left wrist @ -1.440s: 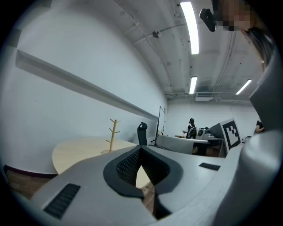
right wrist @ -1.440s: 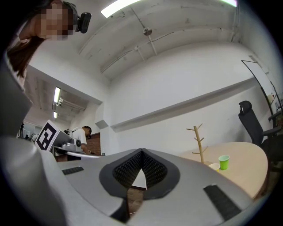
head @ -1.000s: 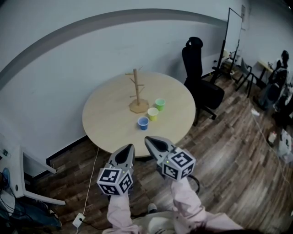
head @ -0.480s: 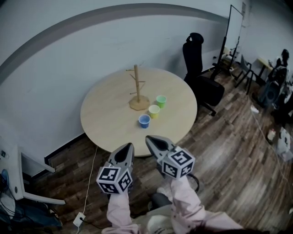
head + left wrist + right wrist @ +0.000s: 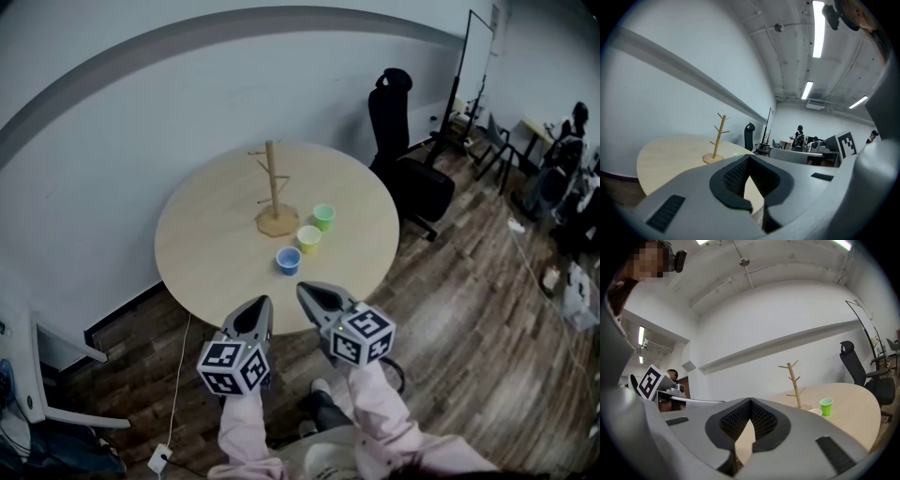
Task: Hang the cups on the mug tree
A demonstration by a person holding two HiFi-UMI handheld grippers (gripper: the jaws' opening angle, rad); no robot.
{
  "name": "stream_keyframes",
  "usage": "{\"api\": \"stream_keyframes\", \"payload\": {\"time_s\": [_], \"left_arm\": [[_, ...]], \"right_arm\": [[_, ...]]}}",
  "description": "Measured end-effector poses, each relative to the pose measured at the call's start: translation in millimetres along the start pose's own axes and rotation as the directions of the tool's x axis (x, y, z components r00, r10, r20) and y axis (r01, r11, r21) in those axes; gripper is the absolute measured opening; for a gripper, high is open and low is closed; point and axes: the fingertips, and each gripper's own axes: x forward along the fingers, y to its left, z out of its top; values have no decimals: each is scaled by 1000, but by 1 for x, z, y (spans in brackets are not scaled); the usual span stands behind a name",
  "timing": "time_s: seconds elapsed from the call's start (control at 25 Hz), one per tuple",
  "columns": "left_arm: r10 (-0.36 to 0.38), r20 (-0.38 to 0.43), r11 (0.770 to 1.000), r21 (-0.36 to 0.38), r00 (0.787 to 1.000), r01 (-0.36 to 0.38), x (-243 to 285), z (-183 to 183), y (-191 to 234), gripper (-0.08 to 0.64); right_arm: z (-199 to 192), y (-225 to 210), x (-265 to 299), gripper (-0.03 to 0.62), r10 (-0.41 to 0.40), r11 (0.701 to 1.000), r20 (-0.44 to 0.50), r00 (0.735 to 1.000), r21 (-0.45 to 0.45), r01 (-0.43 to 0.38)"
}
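Observation:
A wooden mug tree (image 5: 273, 187) stands bare near the middle of the round pale table (image 5: 202, 253). Three small cups sit upright in a slanting row to its right: green (image 5: 323, 217), yellow (image 5: 308, 239), blue (image 5: 288, 260). My left gripper (image 5: 257, 313) and right gripper (image 5: 313, 295) hang side by side in front of the table's near edge, short of the blue cup, both shut and empty. The left gripper view shows the mug tree (image 5: 719, 136) beyond the left gripper (image 5: 750, 164). In the right gripper view the tree (image 5: 793, 383) and green cup (image 5: 826, 406) lie past the right gripper (image 5: 750, 406).
A black office chair (image 5: 405, 141) stands at the table's right side. A standing board (image 5: 475, 66) and a person (image 5: 567, 141) are at the far right. White furniture (image 5: 37, 375) is at the left, with a power strip (image 5: 158, 457) and cable on the wooden floor.
The table with tree and cups has slid a little left and nearer in the head view. Both grippers keep their places in the picture and stay shut.

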Motion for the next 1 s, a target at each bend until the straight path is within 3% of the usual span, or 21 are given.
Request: {"api": "stream_keyframes", "payload": {"time_s": [1.0], "left_arm": [[97,-123,987,-115,988,-111,103,-29,68,15]], "right_arm": [[-47,-93,93,0,81,996,-213,974,45,-73]]}}
